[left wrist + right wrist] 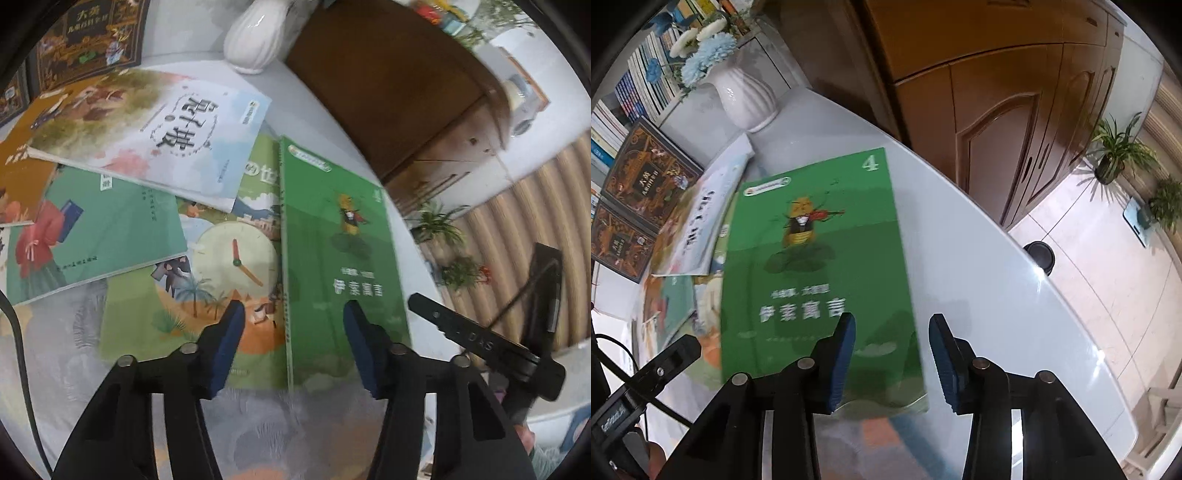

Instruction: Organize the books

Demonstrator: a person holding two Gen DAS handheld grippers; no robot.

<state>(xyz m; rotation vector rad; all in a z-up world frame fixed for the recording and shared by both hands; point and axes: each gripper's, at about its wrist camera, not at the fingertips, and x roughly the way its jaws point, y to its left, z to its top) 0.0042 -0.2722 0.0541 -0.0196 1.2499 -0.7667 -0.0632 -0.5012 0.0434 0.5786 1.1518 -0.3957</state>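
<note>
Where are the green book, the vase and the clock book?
green book (820,258), right wrist view, middle of its cover
vase (746,98), right wrist view, its ribbed white belly
clock book (207,295), left wrist view, cover just below the clock face

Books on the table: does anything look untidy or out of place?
Yes. The books lie loose and overlapping at different angles: the pale book sits crooked over the clock book, and the green book overlaps that one's edge. Nothing looks torn or spilled.
</note>
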